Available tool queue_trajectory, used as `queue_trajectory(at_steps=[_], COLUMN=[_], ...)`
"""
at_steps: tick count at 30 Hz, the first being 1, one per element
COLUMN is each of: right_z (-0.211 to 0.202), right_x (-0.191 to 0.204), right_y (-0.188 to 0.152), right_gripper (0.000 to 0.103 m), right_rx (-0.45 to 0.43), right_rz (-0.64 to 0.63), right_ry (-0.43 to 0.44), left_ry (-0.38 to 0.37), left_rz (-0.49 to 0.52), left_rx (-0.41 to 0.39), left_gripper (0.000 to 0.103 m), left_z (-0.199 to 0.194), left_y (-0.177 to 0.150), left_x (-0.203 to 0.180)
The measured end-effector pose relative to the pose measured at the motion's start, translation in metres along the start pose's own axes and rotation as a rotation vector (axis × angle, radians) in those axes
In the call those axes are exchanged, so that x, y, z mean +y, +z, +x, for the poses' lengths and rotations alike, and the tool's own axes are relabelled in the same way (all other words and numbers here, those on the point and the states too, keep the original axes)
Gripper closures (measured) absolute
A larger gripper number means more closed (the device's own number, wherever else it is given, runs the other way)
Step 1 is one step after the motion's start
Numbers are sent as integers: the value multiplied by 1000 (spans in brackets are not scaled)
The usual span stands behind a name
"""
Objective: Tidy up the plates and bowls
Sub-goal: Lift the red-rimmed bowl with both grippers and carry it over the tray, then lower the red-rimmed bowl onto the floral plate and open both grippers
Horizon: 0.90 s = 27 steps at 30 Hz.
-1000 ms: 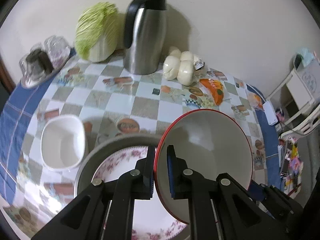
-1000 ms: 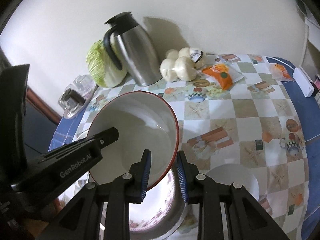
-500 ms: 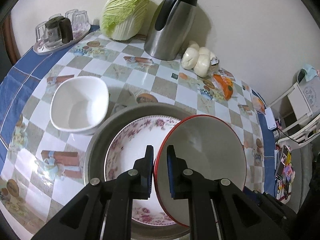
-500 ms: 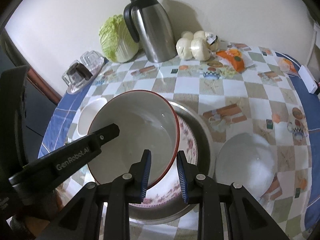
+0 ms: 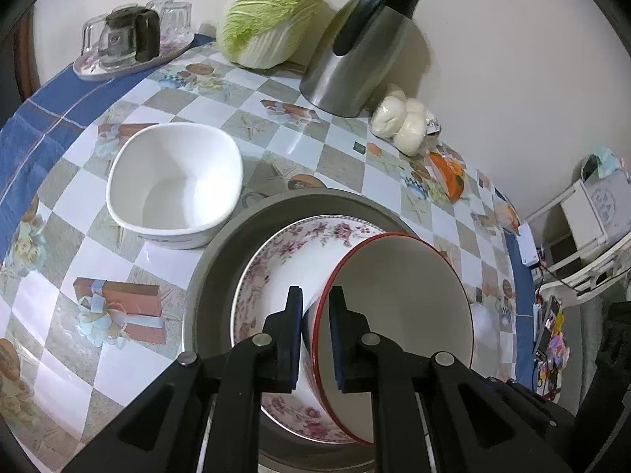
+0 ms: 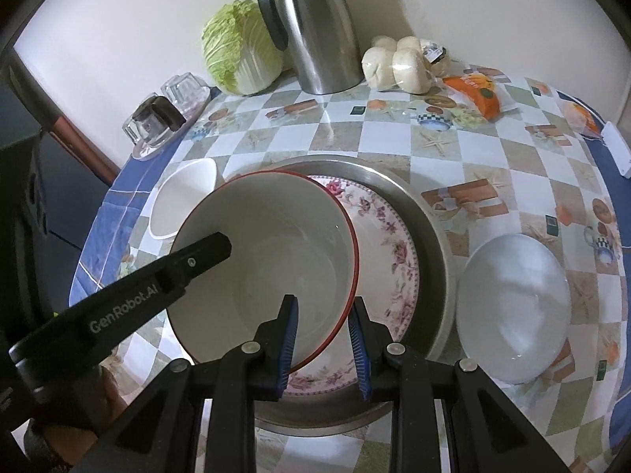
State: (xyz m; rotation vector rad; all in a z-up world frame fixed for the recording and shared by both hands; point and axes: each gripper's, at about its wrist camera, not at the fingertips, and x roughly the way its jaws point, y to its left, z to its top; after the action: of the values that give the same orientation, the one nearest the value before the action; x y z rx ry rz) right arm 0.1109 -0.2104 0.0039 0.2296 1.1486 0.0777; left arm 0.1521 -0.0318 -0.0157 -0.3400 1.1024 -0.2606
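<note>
Left wrist view, nearest first: left gripper (image 5: 315, 339) has its fingers (image 5: 290, 339) clenched on the rim of the red-rimmed bowl (image 5: 398, 295), one pad inside, one outside. Right wrist view: right gripper (image 6: 323, 339) straddles the opposite rim; its inner pad sits against the wall, the outer pad appears to stand slightly off, so contact there is uncertain. The bowl hangs tilted over the floral plate (image 5: 284, 260), which lies inside the steel basin (image 5: 221, 252).

Step in hand, as judged: nesting the bowl onto the plate. Next move calls for levelling the bowl, lowering it centred, then releasing both grips together (uneven release could tip it).

Farther off: square white bowl (image 5: 173, 185) just beside the basin; cabbage (image 5: 272, 15) and thermos (image 5: 359, 47) at the wall.

Only the right view shows the round white bowl (image 6: 512, 311) on the surface, beyond the basin's far side; the left view alone shows the square bowl's whole interior.
</note>
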Motion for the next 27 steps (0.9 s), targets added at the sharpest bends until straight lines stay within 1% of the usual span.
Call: queue_trajectory(at_steps=[9,14,27], right_z=[11,14,9], right_x=[9,4,-10], right_y=[3,5,8], right_gripper=[75,75,75], right_rx=[8,7,-24], right_rz=[-21,-11,18], right_ry=[-1,-12,-5], left_ry=[-7,-17,-27], left_rz=[-15,-8,18], left_rx=[3,14,24], left_gripper=[91,91,91], left_z=[4,9,16], left_y=[1,0,-3], left_x=[9,7,-2])
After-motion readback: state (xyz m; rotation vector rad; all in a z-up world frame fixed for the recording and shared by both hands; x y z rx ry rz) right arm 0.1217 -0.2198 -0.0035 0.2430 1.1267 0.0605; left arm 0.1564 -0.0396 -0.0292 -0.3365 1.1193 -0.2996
